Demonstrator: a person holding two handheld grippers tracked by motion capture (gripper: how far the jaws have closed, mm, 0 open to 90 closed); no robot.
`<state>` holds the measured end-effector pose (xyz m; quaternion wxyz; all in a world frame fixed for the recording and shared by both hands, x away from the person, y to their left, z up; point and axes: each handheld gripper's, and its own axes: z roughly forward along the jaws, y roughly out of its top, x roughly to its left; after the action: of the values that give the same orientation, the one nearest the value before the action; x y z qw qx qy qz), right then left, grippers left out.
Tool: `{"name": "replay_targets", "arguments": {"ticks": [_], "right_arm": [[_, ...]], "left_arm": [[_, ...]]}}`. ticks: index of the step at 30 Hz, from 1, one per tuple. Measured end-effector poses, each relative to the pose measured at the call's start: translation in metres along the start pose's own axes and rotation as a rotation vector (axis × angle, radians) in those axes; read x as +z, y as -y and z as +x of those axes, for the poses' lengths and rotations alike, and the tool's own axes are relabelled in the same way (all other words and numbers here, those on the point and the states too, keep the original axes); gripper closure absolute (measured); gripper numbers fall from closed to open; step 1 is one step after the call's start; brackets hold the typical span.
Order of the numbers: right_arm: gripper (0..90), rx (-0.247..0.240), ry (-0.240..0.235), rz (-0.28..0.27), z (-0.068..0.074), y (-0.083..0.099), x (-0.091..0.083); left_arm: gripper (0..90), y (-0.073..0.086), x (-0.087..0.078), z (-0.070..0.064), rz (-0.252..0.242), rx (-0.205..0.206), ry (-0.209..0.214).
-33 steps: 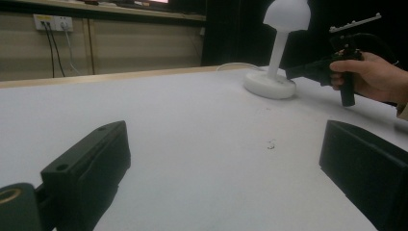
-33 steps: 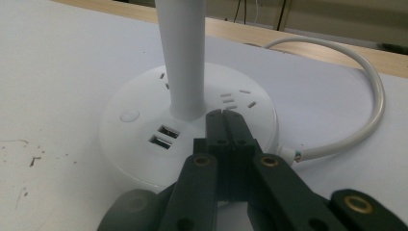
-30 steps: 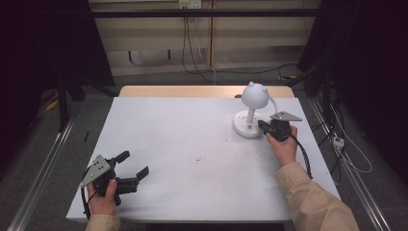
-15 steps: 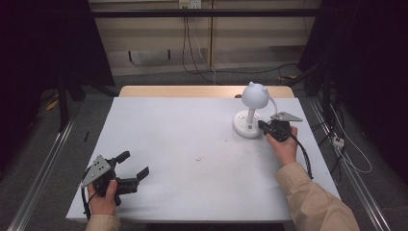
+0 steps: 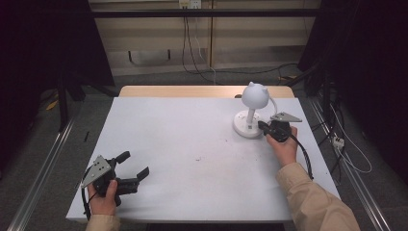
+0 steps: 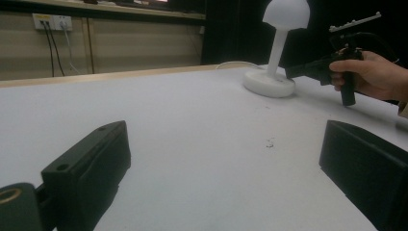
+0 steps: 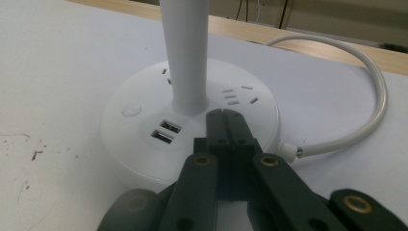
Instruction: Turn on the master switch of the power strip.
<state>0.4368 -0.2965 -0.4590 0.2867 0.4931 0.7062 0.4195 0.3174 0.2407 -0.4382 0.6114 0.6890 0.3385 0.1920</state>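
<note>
Left claw (image 5: pixel 137 166) jaws spread wide, right claw (image 5: pixel 262 126) jaws pressed together, both hand-held

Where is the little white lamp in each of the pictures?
High view: the lamp stands right of middle, far side of the table, at the right gripper.
Left gripper view: lamp at upper right.
Right gripper view: its round base sits centre, stem rising.
Shared landmark: the lamp's white cable.

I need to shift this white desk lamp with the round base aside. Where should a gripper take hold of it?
Best guess: the white desk lamp by its slim upright stem, from the right gripper's side. The stem is narrow enough for two jaws; the round base is wide and low, the dome head bulbous.
</note>
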Motion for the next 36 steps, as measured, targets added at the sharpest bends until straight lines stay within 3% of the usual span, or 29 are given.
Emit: {"name": "replay_targets", "arguments": {"ticks": [36], "right_arm": [[90.0,0.024,-0.007,0.003,-0.0014,0.0005,0.0004]], "left_arm": [[3.5,0.0002,0.0024,-0.0009,0.004,0.001,0.01]]}}
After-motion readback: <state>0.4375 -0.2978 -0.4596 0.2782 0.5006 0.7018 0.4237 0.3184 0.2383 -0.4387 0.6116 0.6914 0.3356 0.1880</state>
